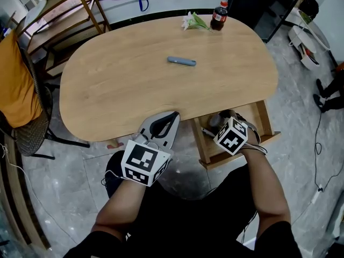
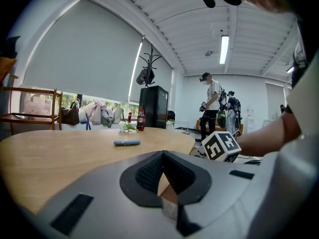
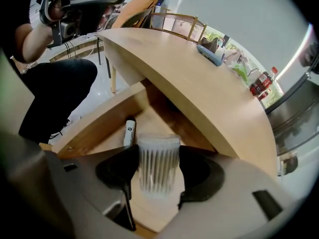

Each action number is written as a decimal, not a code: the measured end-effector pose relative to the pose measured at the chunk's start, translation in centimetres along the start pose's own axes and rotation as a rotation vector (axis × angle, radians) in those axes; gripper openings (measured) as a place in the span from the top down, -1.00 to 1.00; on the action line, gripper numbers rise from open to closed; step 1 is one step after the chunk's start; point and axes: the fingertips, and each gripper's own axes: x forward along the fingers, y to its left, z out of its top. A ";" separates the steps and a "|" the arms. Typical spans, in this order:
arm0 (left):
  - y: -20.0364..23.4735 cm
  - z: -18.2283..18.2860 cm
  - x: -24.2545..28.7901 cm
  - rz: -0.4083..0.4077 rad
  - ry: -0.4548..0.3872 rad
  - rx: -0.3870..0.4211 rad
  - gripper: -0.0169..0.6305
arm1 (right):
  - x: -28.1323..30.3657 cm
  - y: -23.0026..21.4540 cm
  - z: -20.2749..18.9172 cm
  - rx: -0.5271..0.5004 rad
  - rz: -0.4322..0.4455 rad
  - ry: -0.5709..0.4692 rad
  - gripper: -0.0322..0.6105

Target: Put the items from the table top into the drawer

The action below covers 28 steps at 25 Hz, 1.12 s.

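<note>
Drawer (image 3: pixel 94 131): marker (image 3: pixel 129 132) inside; right gripper (image 3: pixel 157 166) over it, jaws pinching clear ribbed container (image 3: pixel 158 153); left gripper (image 2: pixel 162 173) alongside, jaws pressed together.

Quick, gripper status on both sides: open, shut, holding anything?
Left gripper: shut, nothing between the jaws.
Right gripper: shut on the clear ribbed container, held over the open drawer.
</note>
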 end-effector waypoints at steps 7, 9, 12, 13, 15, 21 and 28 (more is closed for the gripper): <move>0.5 -0.3 -0.2 0.008 0.007 -0.002 0.94 | -0.5 -0.1 0.1 -0.003 -0.037 -0.024 0.13; 0.7 -0.2 -0.3 0.013 0.006 -0.003 0.94 | -1.2 -0.1 0.3 0.003 -0.044 -0.042 0.13; 0.9 -0.1 -0.4 0.021 0.002 -0.005 0.94 | -2.5 -0.2 0.9 0.033 -0.058 -0.089 0.13; 1.0 0.0 -0.4 0.022 0.001 -0.004 0.94 | -3.1 -0.3 1.2 0.050 -0.060 -0.111 0.13; 1.1 0.1 -0.5 0.025 0.000 -0.004 0.94 | -4.4 -0.3 2.0 0.095 -0.055 -0.172 0.13; 1.8 0.2 -0.6 0.048 -0.009 -0.004 0.94 | -8.5 -1.0 5.3 0.274 -0.020 -0.442 0.14; 2.8 0.6 -1.3 0.073 -0.019 -0.004 0.94 | -15.4 -3.1 8.9 0.570 0.000 -0.906 0.31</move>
